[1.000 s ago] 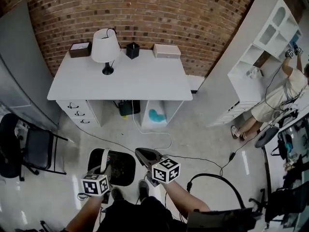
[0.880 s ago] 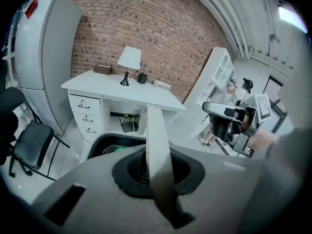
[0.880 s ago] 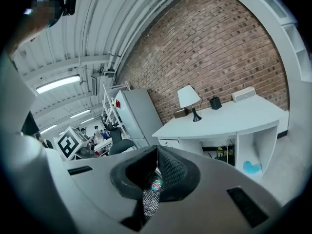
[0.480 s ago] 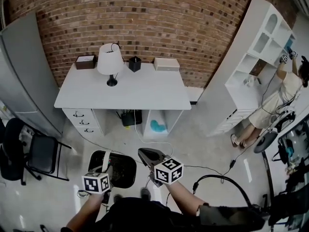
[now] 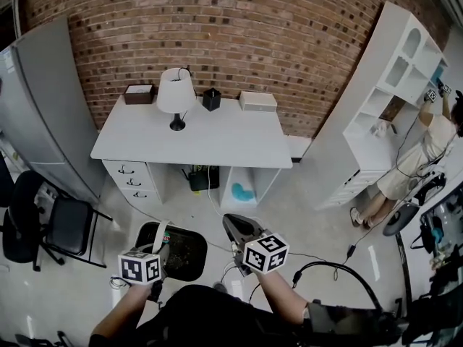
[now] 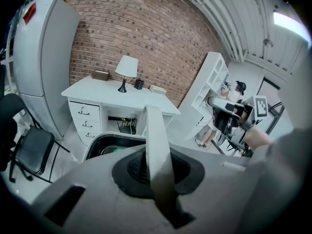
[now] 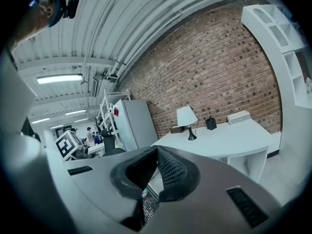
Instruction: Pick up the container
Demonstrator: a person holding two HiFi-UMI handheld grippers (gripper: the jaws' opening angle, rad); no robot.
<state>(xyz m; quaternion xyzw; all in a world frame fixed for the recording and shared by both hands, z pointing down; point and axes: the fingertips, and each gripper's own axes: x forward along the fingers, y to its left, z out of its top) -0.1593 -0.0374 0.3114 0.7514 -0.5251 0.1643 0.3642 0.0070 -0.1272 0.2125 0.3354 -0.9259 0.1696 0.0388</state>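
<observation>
**A:** Nearest entries first. The grippers?

**B:** Left gripper [image 5: 159,248]: jaws narrow, pinched on the white handle [image 5: 161,231] of the container [image 5: 181,255]. Right gripper [image 5: 233,224]: jaws pressed together, nothing between them.

**A:** Container, location?

**B:** One black tub with dark contents I cannot identify. It sits on the person's side of the desk [image 5: 217,132], well short of its drawers. It lies directly below and just ahead of the left gripper. I cannot tell whether it is clear of the floor.

**A:** Axis of the handle?

**B:** The band runs lengthwise through the left jaws and points toward the desk. The tub hangs from its lower end.

**A:** Nearer hand?

**B:** The left, which is already on it. The right sits just beside the tub's right rim, apart from it. In my judgement the load goes straight up on the left alone.

**A:** Farther entries?

**B:** A lamp [image 5: 176,92] on the desk's back edge, and a brick wall [image 5: 239,35] behind the desk.
</observation>
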